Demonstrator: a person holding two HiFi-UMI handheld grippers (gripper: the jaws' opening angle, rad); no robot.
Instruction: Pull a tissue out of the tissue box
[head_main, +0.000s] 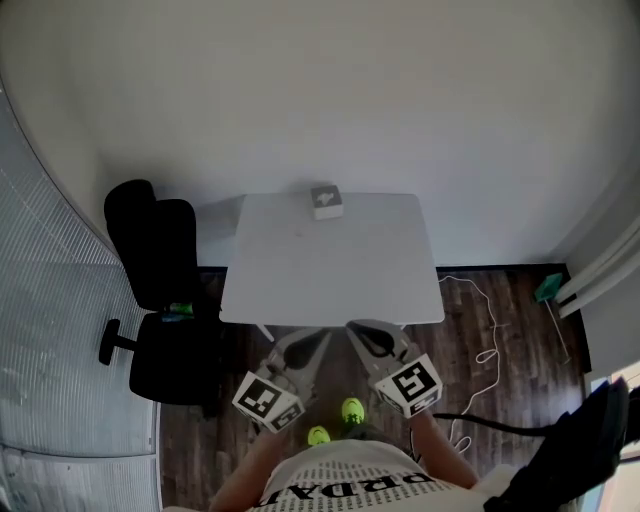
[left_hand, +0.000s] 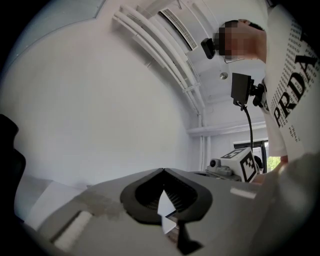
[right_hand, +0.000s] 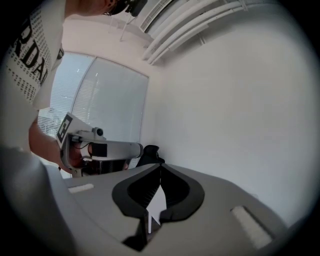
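A small grey and white tissue box (head_main: 326, 201) stands at the far edge of the pale grey table (head_main: 330, 270), with a white tissue poking out of its top. Both grippers hang in front of the table's near edge, well short of the box. My left gripper (head_main: 312, 342) is shut with nothing in it; its jaw tips meet (left_hand: 163, 170). My right gripper (head_main: 362, 332) is likewise shut and empty, tips together (right_hand: 160, 165). Both gripper views point up at the white wall, so the box is hidden there. Each one shows the other gripper alongside.
A black office chair (head_main: 160, 290) stands just left of the table. A white cable (head_main: 487, 325) trails over the dark wood floor on the right, near a green item (head_main: 548, 288) and a black object (head_main: 580, 450). A blinds-covered window runs along the left.
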